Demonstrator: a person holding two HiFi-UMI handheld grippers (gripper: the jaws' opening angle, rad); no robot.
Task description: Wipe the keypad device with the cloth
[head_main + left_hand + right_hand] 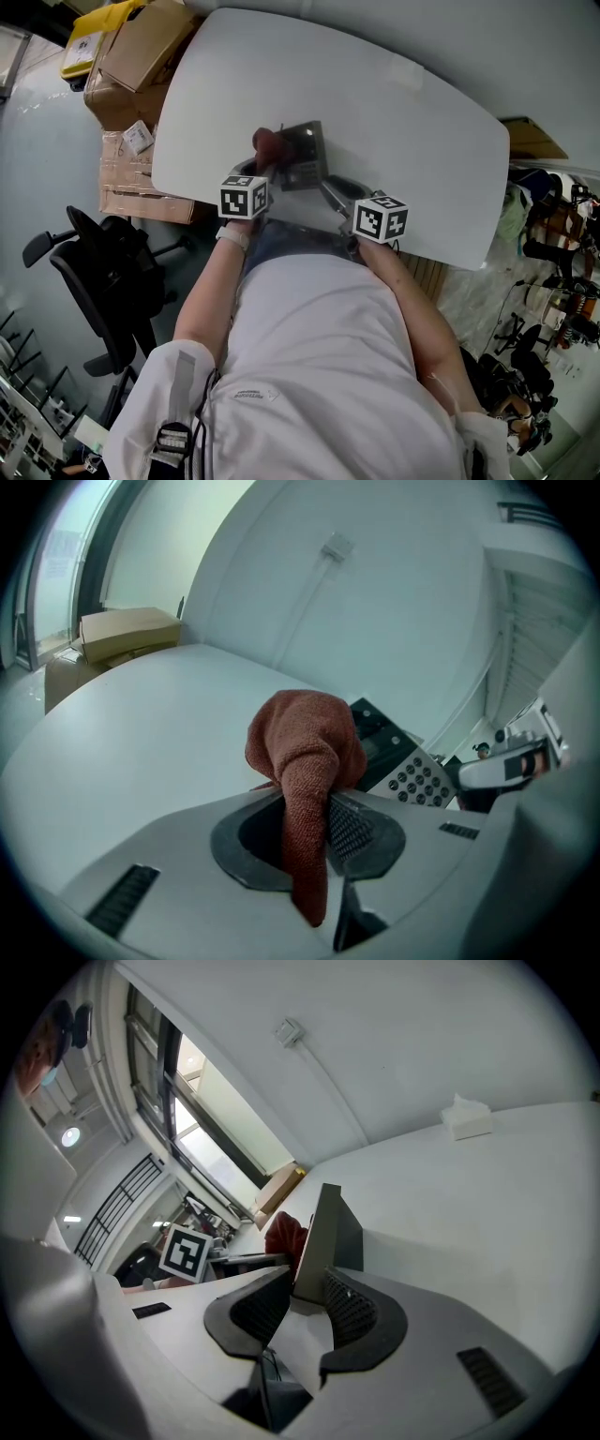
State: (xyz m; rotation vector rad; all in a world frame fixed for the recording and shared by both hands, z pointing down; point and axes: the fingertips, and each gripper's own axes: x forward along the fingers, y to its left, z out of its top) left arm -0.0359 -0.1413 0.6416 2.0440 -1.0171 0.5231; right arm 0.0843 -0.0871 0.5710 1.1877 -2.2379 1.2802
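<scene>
Off the tabletop's (394, 141) left edge: stacked cardboard boxes (141, 56) and a black office chair (98, 272) on the floor. Near the middle of the near edge: left gripper (314, 829), jaws clamped on a rust-red cloth (305, 747), bunched above them and hanging down between them, partly blocking the left end of the keypad device (412, 778). Just right of that: right gripper (300, 1302), jaws partly closed and pinching the device's right edge, seen edge-on. Well apart, toward the far right edge: a white tissue box (466, 1117).
</scene>
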